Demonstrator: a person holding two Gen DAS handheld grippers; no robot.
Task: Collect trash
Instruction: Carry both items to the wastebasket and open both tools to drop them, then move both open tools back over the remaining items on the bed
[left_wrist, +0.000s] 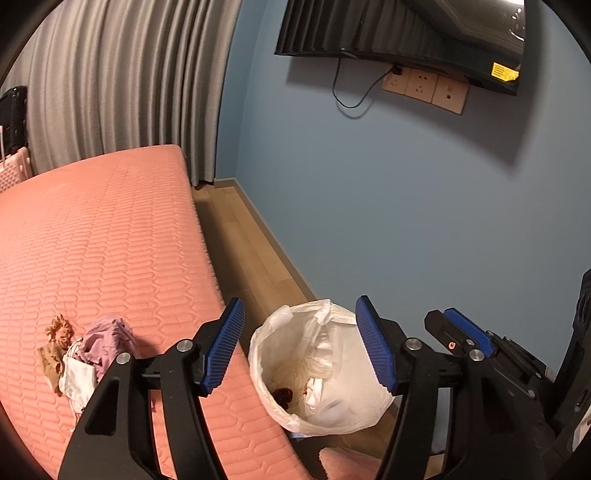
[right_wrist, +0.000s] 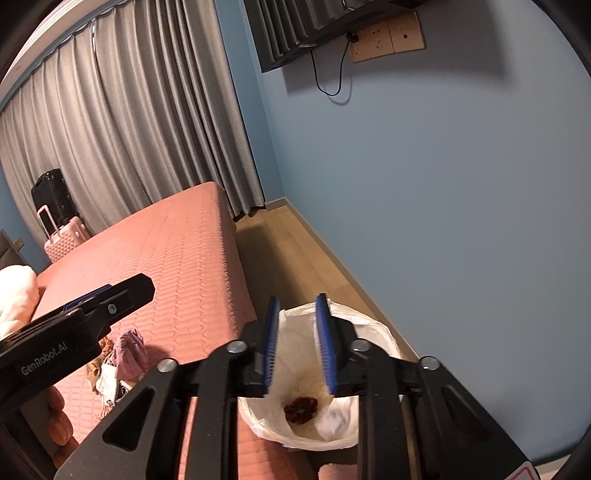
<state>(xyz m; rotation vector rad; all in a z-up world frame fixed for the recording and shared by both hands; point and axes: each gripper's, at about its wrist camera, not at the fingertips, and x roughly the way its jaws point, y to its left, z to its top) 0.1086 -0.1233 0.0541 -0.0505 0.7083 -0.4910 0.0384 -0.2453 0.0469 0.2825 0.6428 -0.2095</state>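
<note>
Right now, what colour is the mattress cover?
Salmon pink, quilted mattress cover; clearest in the left wrist view.

The left gripper (left_wrist: 301, 347) hangs with its blue-padded jaws spread wide and empty, framing a white-lined trash bin (left_wrist: 351, 417) that stands on the wooden floor (left_wrist: 255, 266) just beside the pink bed (left_wrist: 103, 236). Inside the bin lie pale scraps and a dark reddish clump (left_wrist: 282, 396). A small heap of crumpled trash (left_wrist: 85, 354) sits on the bed near its edge, and the right gripper (left_wrist: 465, 338) pokes in from the right.
</note>
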